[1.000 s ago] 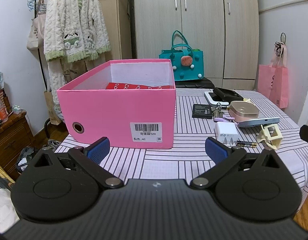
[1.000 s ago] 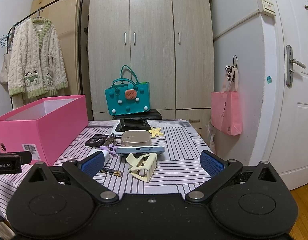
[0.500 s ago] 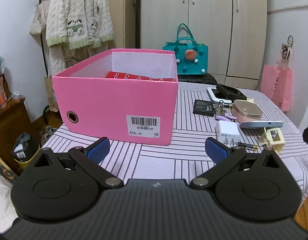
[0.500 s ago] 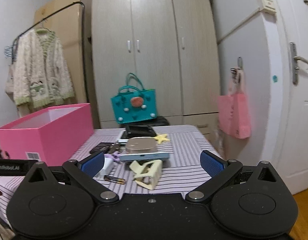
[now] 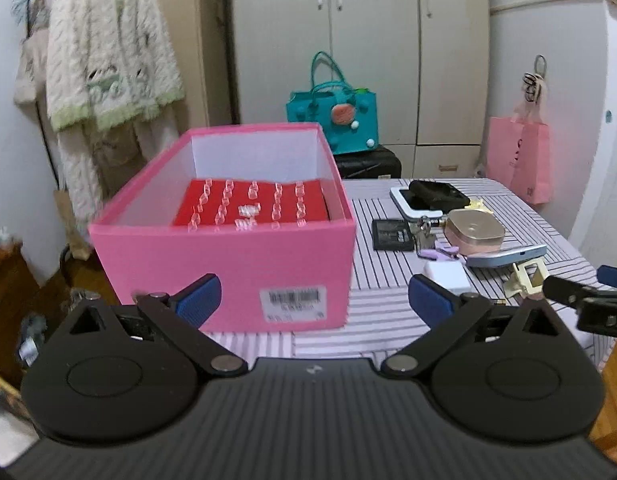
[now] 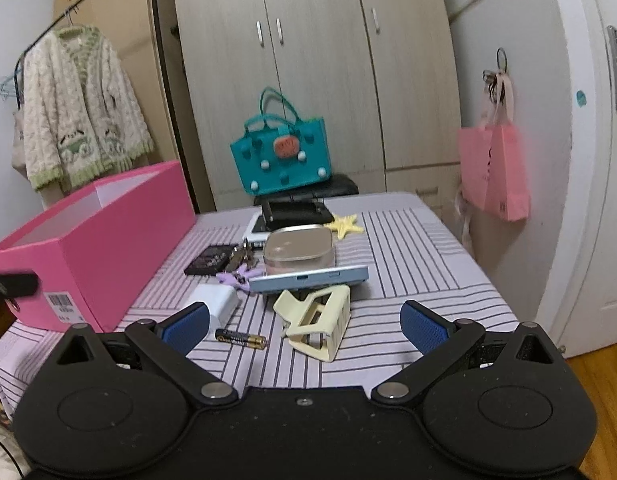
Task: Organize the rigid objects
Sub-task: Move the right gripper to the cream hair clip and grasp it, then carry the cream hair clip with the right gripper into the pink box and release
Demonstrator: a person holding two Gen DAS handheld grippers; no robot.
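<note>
One item so far sits inside the pink box (image 5: 228,256): a red tray (image 5: 254,204) lying flat on its floor. Everything else waits on the striped tablecloth (image 6: 408,264) to the right of the box, so the sorting looks barely begun.

Nearest the right gripper (image 6: 304,322) lie a battery (image 6: 240,338) and a cream hair clip (image 6: 314,320), just apart from each other. Behind them are a white charger (image 6: 214,300), a pale blue flat device (image 6: 308,278) propped against a beige tin (image 6: 298,250), a purple clip (image 6: 236,274), keys (image 6: 240,256), a small black card (image 6: 210,260), a phone under a black case (image 6: 292,212) and a yellow star (image 6: 344,224).

Both tools are empty. The right gripper has its fingers spread wide and hovers low over the table's near edge, roughly framing the battery and hair clip. The left gripper (image 5: 312,300) is likewise spread, held above the front wall of the box and gripping nothing.

Judging by this, every loose piece remains to be moved into the box, and the battery or hair clip seems the likely first pick.
</note>
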